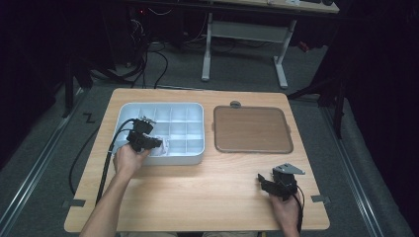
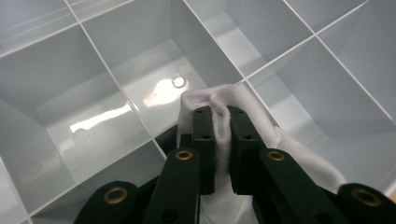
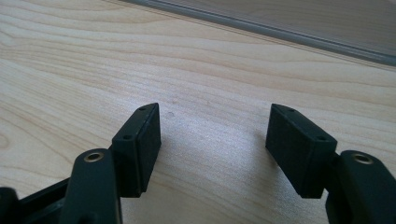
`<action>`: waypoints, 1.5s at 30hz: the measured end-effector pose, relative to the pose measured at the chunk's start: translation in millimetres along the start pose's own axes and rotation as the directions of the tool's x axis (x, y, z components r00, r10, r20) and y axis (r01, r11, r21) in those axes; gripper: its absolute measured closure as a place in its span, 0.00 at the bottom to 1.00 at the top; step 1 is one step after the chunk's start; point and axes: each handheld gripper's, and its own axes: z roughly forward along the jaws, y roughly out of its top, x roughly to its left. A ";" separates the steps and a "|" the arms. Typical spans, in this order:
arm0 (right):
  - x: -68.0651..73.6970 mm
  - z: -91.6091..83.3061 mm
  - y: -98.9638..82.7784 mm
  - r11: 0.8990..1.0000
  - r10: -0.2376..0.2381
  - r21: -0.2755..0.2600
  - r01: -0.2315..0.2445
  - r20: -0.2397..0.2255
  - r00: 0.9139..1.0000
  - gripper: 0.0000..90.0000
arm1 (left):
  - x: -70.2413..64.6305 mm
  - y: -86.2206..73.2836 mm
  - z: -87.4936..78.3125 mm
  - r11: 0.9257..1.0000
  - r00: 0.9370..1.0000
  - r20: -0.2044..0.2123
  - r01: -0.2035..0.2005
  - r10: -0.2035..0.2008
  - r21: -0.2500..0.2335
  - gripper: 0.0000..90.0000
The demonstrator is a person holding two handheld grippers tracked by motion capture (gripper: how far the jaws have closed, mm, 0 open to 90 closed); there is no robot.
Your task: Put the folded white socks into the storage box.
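A pale blue-grey compartment tray (image 1: 195,109) lies on the left half of the wooden table. My left gripper (image 1: 154,143) reaches into its near-left compartments, shut on a white cloth (image 1: 163,147). In the left gripper view the two black jaws (image 2: 222,119) pinch a fold of the white cloth (image 2: 261,126) above the tray's dividers (image 2: 116,81). My right gripper (image 1: 264,181) rests low over the table near the front right, jaws apart. The right gripper view shows its pads (image 3: 144,140) open with only bare wood (image 3: 210,84) between them.
A brown flat lid or board (image 1: 251,129) with a grey rim lies right of the tray. Cables trail from the left gripper off the table's left side. A white desk frame (image 1: 244,44) stands on the floor beyond the table.
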 end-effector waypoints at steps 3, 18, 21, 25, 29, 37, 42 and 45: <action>0.1 0.0 0.0 1.000 0.000 0.000 0.000 0.000 1.000 0.40 | 0.0 -1.4 2.6 1.000 1.000 -0.002 -0.003 0.003 0.020 0.93; 0.1 0.0 0.0 1.000 -0.002 0.000 0.002 -0.001 1.000 0.40 | 1.9 -8.1 16.8 0.996 0.999 -0.040 0.009 -0.006 0.091 0.92; 0.1 0.0 0.1 1.000 -0.001 0.000 0.001 -0.001 1.000 0.40 | 3.3 -5.9 14.3 0.996 1.000 -0.020 0.020 -0.018 0.082 0.90; -0.1 0.0 0.0 1.000 0.000 0.000 0.000 -0.002 1.000 0.40 | 3.3 -4.0 9.4 0.997 1.000 -0.005 0.027 -0.027 0.066 0.83; 0.0 0.0 0.1 1.000 -0.002 0.000 0.002 -0.002 1.000 0.40 | -2.4 -6.5 4.2 0.999 1.000 -0.008 -0.009 0.010 0.052 0.69; 0.0 0.0 0.0 1.000 0.000 0.000 0.000 -0.003 1.000 0.40 | -2.0 1.8 -9.5 1.000 1.000 -0.001 0.004 -0.004 -0.030 0.54; -0.2 0.0 0.0 1.000 0.000 0.000 0.000 -0.003 1.000 0.40 | 1.7 2.4 -17.6 0.998 1.000 0.002 0.009 -0.009 -0.067 0.50; -0.2 0.1 0.1 1.000 -0.001 -0.001 0.001 -0.003 1.000 0.40 | 3.5 2.6 -23.3 0.996 1.000 0.013 0.026 -0.025 -0.086 0.53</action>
